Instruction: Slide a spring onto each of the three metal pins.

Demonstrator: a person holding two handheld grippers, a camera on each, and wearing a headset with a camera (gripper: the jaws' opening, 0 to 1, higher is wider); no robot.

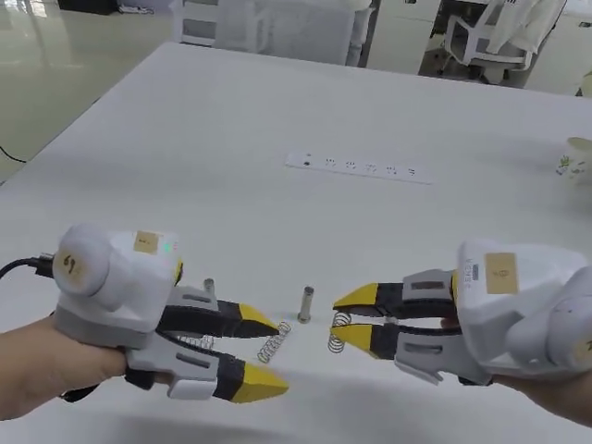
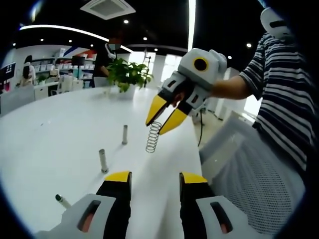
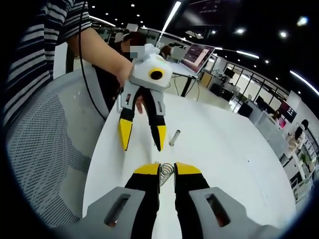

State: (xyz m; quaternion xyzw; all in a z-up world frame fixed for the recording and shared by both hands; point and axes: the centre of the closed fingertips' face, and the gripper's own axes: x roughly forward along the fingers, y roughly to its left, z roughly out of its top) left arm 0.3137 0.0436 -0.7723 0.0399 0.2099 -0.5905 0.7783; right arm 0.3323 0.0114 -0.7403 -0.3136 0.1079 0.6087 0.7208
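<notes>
Clearly, three metal pins (image 2: 103, 160) sit on the white bench (image 1: 277, 120). The right gripper (image 1: 335, 312) has its fingers clenched on one spring (image 2: 153, 137), just right of a pin. A second spring (image 1: 274, 342) lies loose nearby. The left gripper (image 1: 276, 354) has its fingers spread, empty. One white power strip (image 1: 356, 167) lies farther back, with an office chair (image 1: 481, 37) beyond.

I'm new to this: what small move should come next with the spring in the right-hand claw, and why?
Probably shift the right gripper toward the upright pin, bringing its spring above the pin's top. The gripper is shut on that spring, the pin stands bare close beside its tips, and the left gripper is open and empty.
</notes>
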